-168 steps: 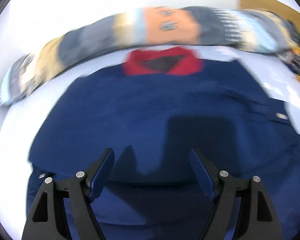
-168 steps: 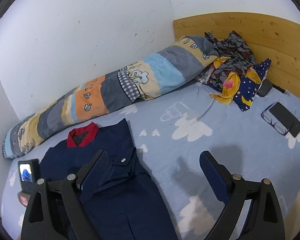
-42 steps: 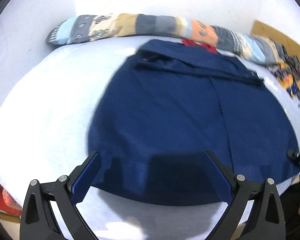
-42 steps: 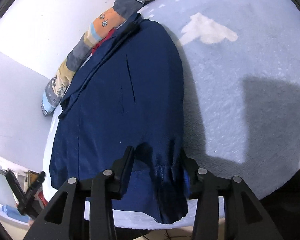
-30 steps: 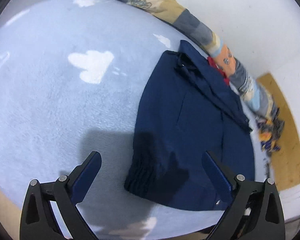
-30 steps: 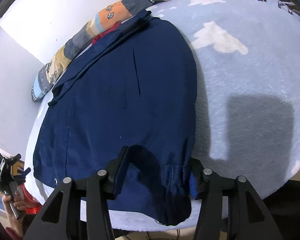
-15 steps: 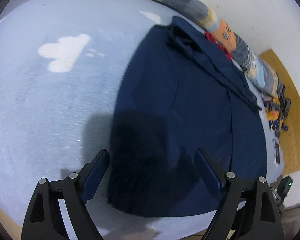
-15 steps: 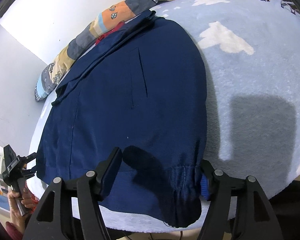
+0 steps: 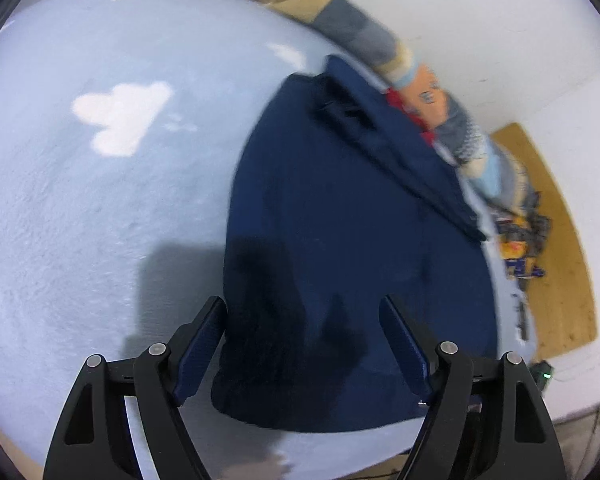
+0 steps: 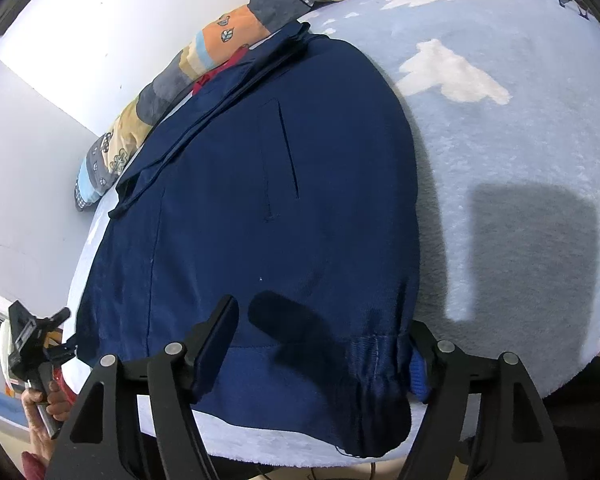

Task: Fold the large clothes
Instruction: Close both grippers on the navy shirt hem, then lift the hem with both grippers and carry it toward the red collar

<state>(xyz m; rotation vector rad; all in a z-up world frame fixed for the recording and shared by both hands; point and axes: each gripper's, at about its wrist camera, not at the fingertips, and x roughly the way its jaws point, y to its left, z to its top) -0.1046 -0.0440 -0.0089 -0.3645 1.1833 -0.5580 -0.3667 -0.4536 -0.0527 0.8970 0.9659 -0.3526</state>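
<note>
Navy jacket (image 10: 260, 208) lies flat on cloud-print bedspread (image 10: 500, 128), collar toward 12 o'clock, ready for folding. Left gripper (image 9: 302, 344) jaws spread, straddling hem corner at 6 o'clock. Right gripper (image 10: 326, 344) jaws spread, bracketing opposite elastic hem corner.

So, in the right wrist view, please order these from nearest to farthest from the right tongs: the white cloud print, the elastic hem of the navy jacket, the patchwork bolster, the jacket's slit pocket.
1. Elastic hem, between the right tongs, at the navy jacket's near edge.
2. Slit pocket, mid-jacket, straight ahead.
3. White cloud print, on the bedcover, ahead right.
4. Patchwork bolster, along the wall, beyond the collar.
</note>
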